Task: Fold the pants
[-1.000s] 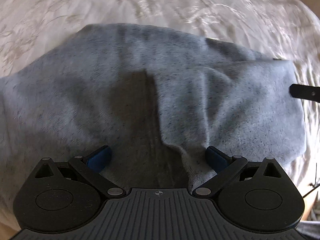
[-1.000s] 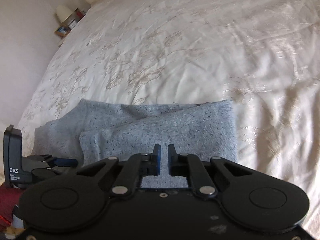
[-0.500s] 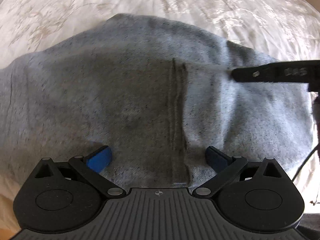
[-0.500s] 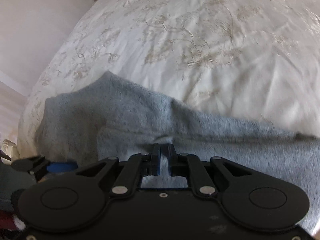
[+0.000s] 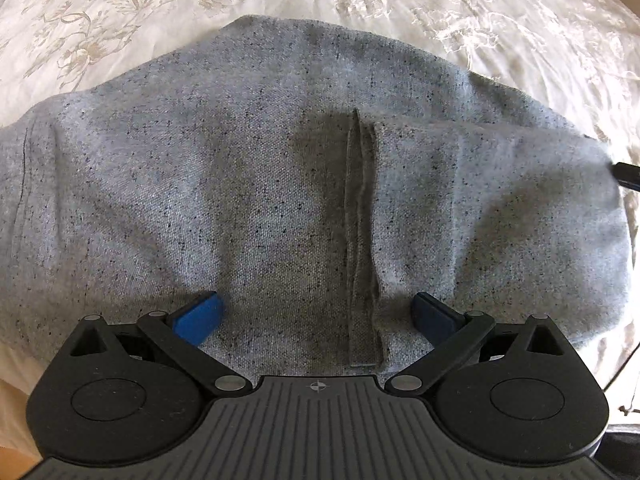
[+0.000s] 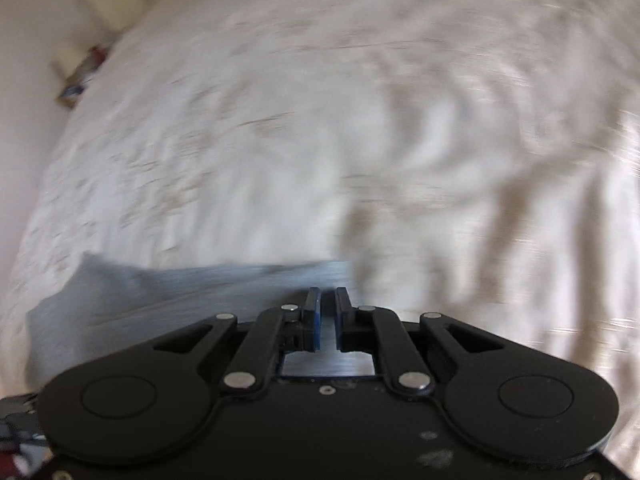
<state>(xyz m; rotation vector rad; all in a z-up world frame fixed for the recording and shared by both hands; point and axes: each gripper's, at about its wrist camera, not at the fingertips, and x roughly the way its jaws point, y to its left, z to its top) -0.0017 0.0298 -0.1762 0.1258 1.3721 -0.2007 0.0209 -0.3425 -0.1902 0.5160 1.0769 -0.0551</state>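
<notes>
The grey pants lie flat on the bed, already doubled over: a hemmed edge runs from 12 to 6 o'clock down the middle of the left wrist view, with the upper layer spreading toward 3 o'clock. The long axis of the bundle runs from 9 to 3 o'clock across that view. The left tongs are spread wide and hold nothing, their blue pads resting on or just above the cloth either side of the hem, so this hand looks the nearer one for the coming fold. The right tongs are nearly closed, a narrow gap between the pads; grey cloth shows in that gap, but the blur means I cannot tell whether they pinch it or merely hang above it. In the right wrist view the pants sit at 9 o'clock of the tongs, smeared by motion. The near edge of the pants is hidden under both tool bodies, and a dark tip at 3 o'clock is cut off
</notes>
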